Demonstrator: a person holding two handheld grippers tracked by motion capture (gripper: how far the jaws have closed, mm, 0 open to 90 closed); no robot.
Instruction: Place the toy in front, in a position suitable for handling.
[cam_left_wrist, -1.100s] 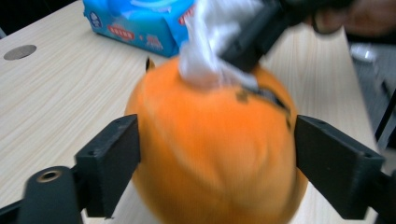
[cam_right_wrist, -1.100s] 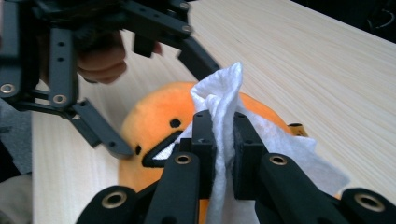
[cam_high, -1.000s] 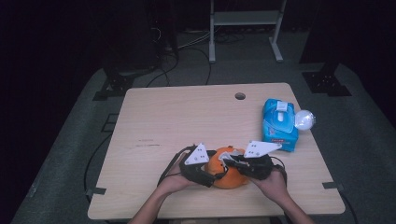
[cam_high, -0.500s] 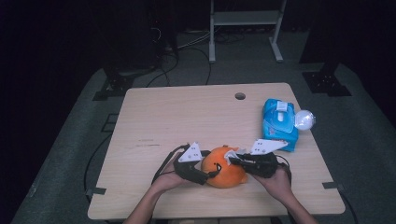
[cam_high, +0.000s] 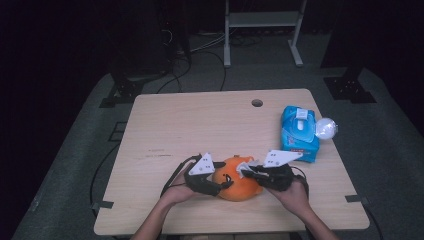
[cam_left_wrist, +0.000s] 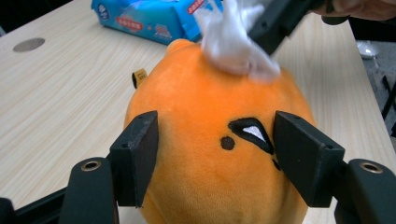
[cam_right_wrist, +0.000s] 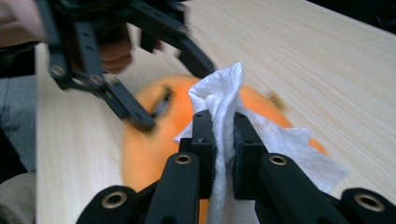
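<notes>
At the near edge of the wooden table (cam_high: 170, 125) the person's two forearms come in, each hand carrying a black gripper, and both meet at an orange plush toy (cam_high: 239, 182) that sits on the boards close to that edge, a little right of the middle. The left gripper (cam_high: 220, 186) reaches in from the toy's left side; in the left gripper view its jaws have just been closing and now stand on either side of the plush body, the pads (cam_left_wrist: 142, 154) pressing into the soft orange fabric beside the toy's stitched black eye, so it holds the toy. The right gripper (cam_high: 248, 173) comes in from the other side, and in the right gripper view its jaws are drawn narrow and clamped on a folded white wipe (cam_right_wrist: 224, 116), which stands up between them and drapes down onto the top of the toy. In the left gripper view that same wipe rests on the toy's crown. Farther back, toward the right edge of the table, lies a blue pack of wet wipes (cam_high: 299, 132), with a small clear ball (cam_high: 326, 128) touching its right side. Beyond that, near the far edge, there is a round hole (cam_high: 257, 103) in the tabletop.
</notes>
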